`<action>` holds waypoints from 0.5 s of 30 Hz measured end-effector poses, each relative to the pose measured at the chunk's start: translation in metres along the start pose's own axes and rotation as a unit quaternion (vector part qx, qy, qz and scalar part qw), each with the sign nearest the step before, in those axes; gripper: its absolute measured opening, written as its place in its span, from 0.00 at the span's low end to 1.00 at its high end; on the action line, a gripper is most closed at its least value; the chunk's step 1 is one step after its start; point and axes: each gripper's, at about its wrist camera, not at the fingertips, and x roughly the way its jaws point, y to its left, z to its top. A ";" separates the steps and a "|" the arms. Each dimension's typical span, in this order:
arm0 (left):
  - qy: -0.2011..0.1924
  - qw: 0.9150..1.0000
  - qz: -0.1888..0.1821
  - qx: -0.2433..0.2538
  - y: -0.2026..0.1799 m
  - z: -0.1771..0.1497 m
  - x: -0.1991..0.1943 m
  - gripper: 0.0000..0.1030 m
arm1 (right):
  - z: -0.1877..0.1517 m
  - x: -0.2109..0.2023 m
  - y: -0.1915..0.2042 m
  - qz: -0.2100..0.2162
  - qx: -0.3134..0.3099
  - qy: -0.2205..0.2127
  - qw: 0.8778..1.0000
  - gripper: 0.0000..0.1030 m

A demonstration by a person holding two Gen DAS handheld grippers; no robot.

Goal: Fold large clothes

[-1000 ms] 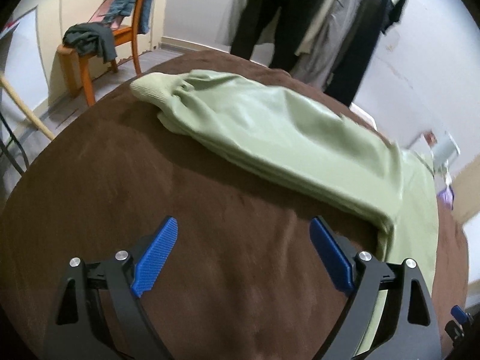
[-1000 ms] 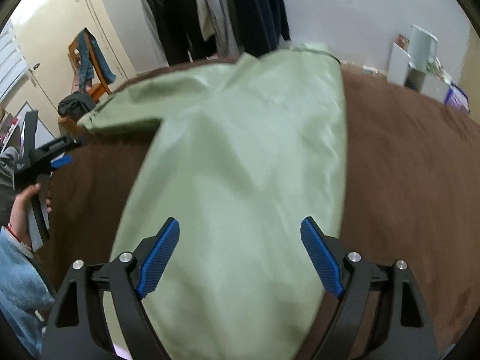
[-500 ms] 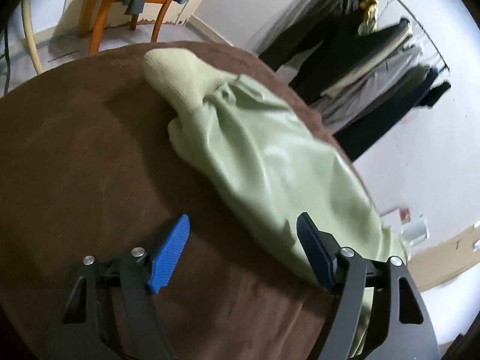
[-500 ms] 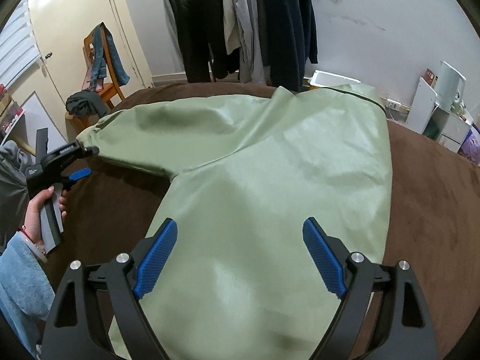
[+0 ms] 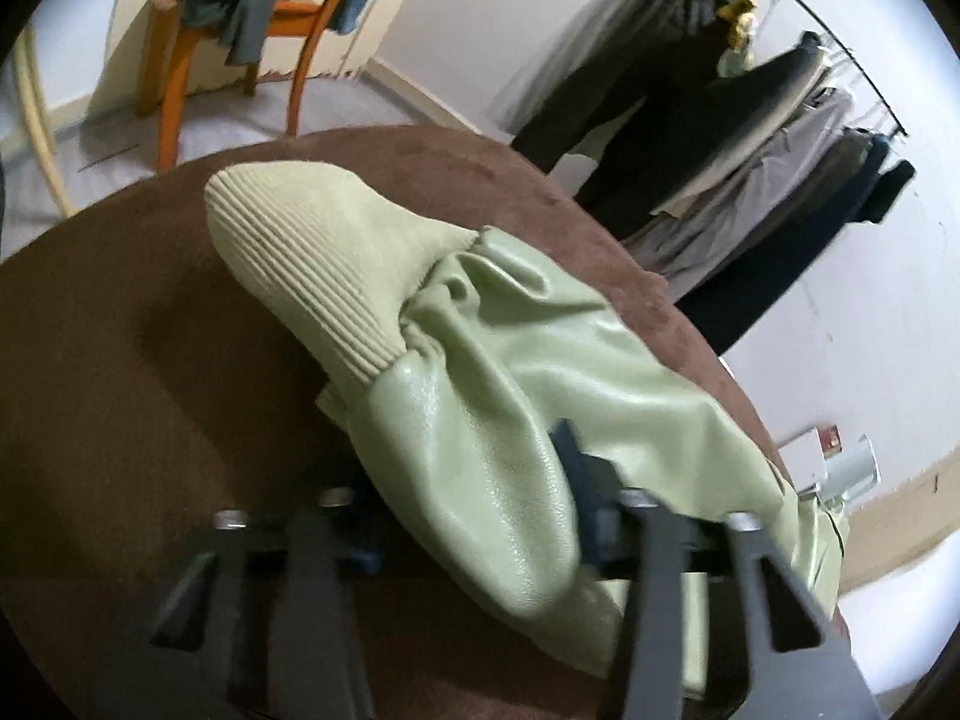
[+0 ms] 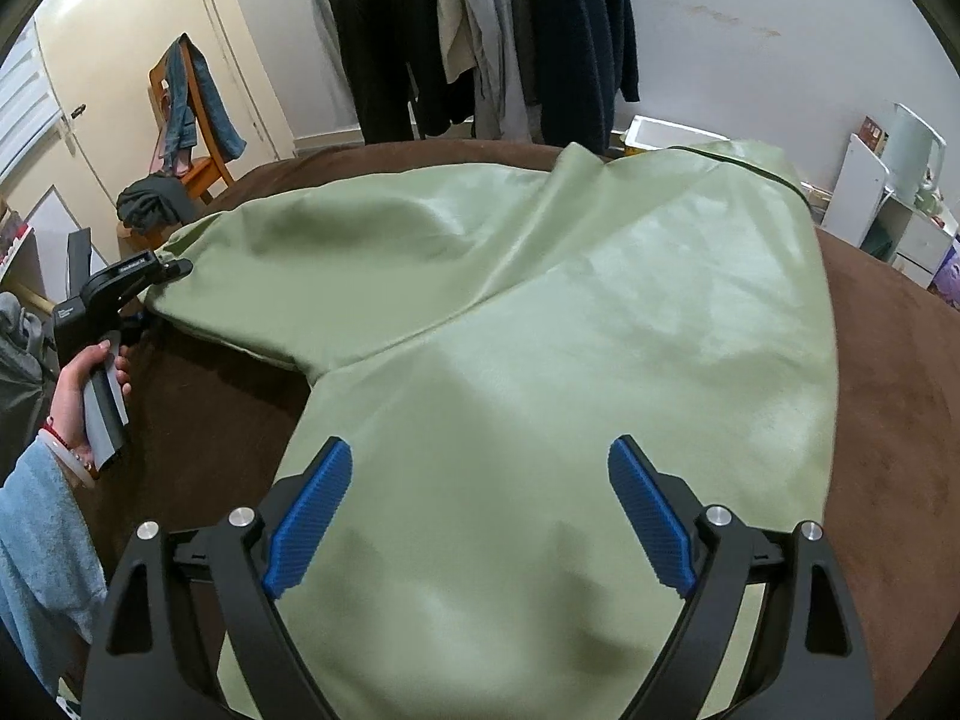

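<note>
A pale green leather-look jacket point(image 6: 600, 312) lies spread on a brown bed cover point(image 6: 888, 360). Its sleeve point(image 5: 498, 408) with a ribbed knit cuff point(image 5: 324, 252) fills the left wrist view. My left gripper point(image 5: 468, 504) has the sleeve between its fingers, just behind the cuff; the jaws look partly closed around it, and the left pad is hidden under the fabric. It also shows in the right wrist view point(image 6: 162, 270) at the sleeve's end. My right gripper point(image 6: 480, 516) is open and empty, hovering over the jacket's lower body.
A wooden chair point(image 5: 240, 30) with clothes stands on the floor beyond the bed. A rack of dark hanging clothes point(image 6: 480, 30) stands behind the bed. White shelves and a kettle point(image 6: 900, 168) are at the far right.
My left gripper moved forward onto the sleeve, and its jaws narrowed around the fabric behind the cuff. My right gripper drew back slightly and stays open.
</note>
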 end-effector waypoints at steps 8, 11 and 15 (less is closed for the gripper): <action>-0.023 0.999 -0.010 0.027 -0.014 0.009 -0.016 0.17 | 0.022 0.035 0.019 0.025 0.012 0.000 1.000 0.88; -0.029 0.998 -0.026 0.042 -0.023 0.017 -0.025 0.17 | 0.031 0.052 0.027 0.026 0.008 0.000 1.000 0.88; -0.035 0.996 -0.037 0.072 -0.040 0.024 -0.032 0.16 | 0.035 0.077 0.034 0.006 -0.014 0.005 1.000 0.89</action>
